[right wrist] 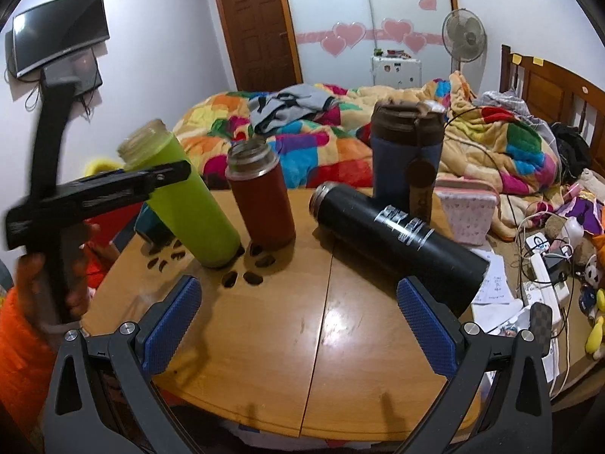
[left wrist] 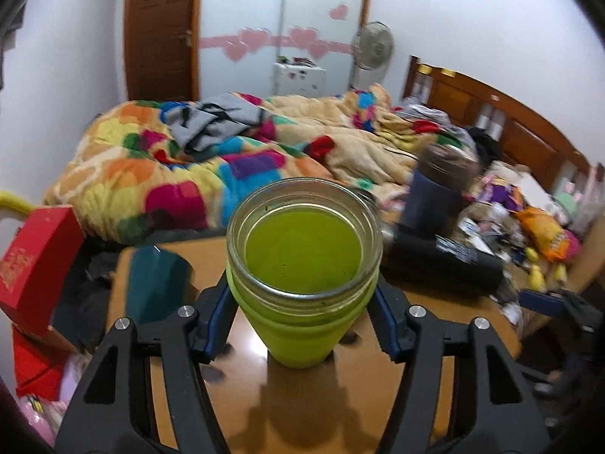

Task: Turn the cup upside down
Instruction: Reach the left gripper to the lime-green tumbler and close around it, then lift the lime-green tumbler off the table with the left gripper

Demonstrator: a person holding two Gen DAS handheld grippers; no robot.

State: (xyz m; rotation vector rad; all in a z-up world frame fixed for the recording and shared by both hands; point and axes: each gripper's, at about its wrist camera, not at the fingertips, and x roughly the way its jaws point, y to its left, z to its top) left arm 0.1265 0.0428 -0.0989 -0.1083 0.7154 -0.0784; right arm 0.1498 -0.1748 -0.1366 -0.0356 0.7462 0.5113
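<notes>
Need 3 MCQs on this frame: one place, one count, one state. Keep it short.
1. Where does the black bottle lie relative to the red-brown bottle?
A. To its right, on its side
B. To its left, upright
C. On top of it

2. How many bottles are on the wooden table?
A. Two
B. Four
C. Six

3. The green cup is:
A. Lying flat, untouched
B. Tilted, clamped by the left gripper
C. Held by the right gripper

Answers: 1 A, its body lies flat to the right. 2 B, green, red-brown, black and the dark blue bottle. 3 B, it leans with pads on both sides; the right gripper is open, empty.
</notes>
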